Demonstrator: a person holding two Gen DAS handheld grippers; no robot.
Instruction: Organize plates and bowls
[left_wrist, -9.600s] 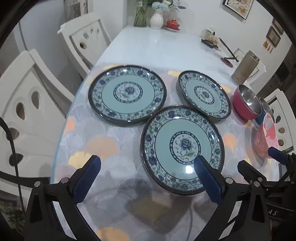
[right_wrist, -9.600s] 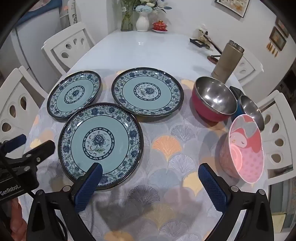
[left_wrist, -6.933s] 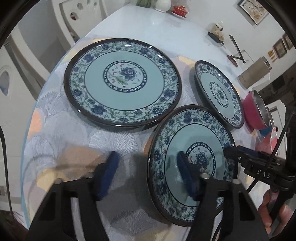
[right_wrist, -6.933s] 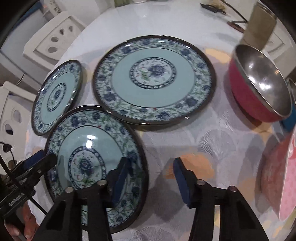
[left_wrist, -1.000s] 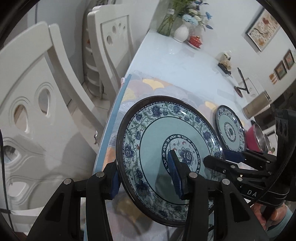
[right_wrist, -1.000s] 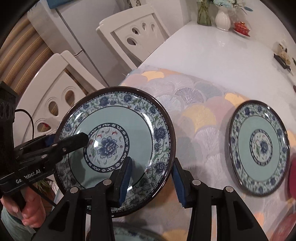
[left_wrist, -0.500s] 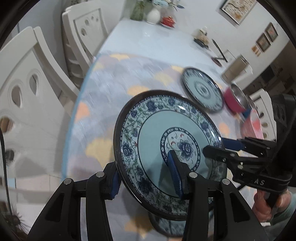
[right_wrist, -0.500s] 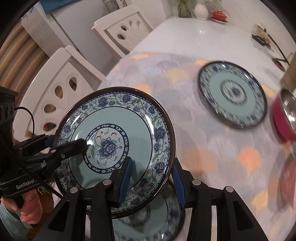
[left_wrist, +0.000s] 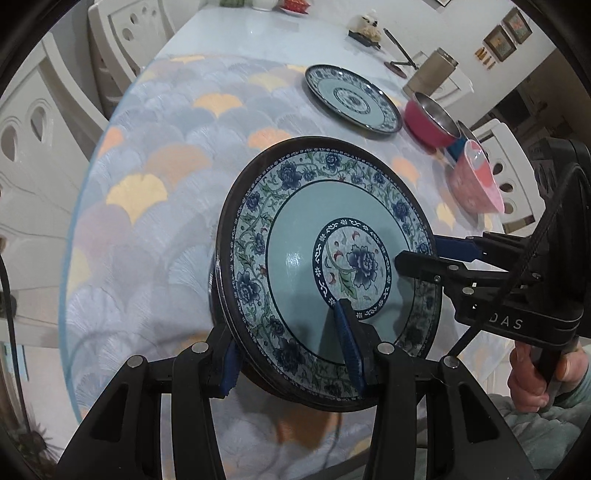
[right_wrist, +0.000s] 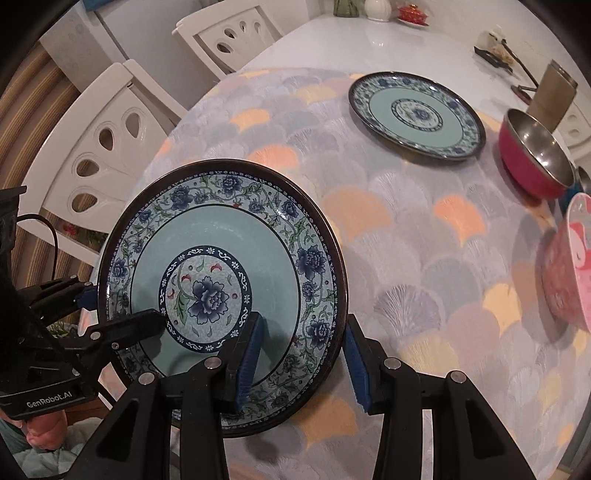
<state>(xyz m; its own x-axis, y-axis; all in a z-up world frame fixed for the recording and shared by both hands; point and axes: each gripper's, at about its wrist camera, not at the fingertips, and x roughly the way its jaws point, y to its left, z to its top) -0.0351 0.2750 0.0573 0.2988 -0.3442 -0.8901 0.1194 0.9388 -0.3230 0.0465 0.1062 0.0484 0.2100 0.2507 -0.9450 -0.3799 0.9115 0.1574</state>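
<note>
Large floral plate (left_wrist: 303, 236), left wrist view: left gripper (left_wrist: 291, 354) clamps its near rim, held tilted above the surface (left_wrist: 166, 184); right gripper (left_wrist: 421, 254) grips the opposite rim. Right wrist view: right gripper (right_wrist: 301, 363) clamps the plate (right_wrist: 221, 236); smaller plate (right_wrist: 417, 110) lies well apart, beside a red bowl (right_wrist: 532, 166).

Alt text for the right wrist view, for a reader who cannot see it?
The right gripper and left gripper clamp opposite rims of a blue floral plate, tilted above a patterned tablecloth. Beyond lie a second plate, a red bowl and a pink bowl.
</note>
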